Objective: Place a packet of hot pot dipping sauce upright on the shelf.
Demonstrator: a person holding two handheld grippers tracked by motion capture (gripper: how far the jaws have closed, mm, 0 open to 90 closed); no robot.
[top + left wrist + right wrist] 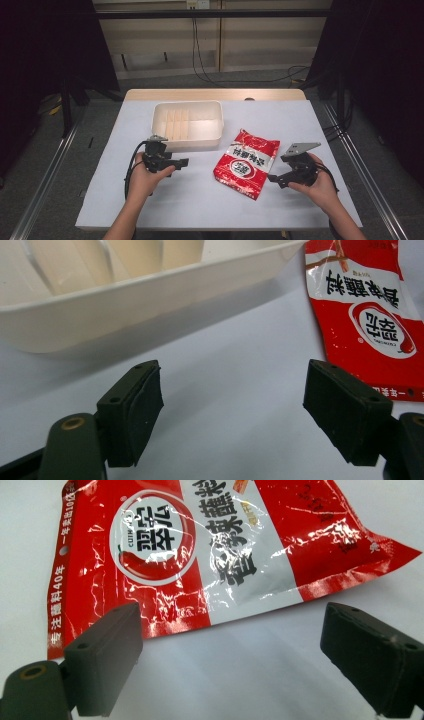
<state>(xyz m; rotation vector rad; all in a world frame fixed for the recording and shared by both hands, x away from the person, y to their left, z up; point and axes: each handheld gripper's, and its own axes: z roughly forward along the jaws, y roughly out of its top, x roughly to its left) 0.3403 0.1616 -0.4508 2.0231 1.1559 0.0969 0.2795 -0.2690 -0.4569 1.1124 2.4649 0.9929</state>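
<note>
Red-and-white snack packet [210, 555] — "CUIHONG" in its roundel, Chinese lettering, white tray [188, 124] beside

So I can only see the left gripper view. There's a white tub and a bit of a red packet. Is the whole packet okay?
Observer: Yes. In the high view the red packet lies flat and whole on the table, to the right of the white tub.
Operator: Where's the other gripper?
Observer: The right gripper is just right of the packet, pointing at it, not touching it.
Operator: Is it open?
Observer: Yes. In the right gripper view its jaws stand wide apart with bare table between them and the packet's edge just beyond.
Operator: What's in the tub?
Observer: From above it has slim dividers on its left side, and I see nothing inside.
</note>
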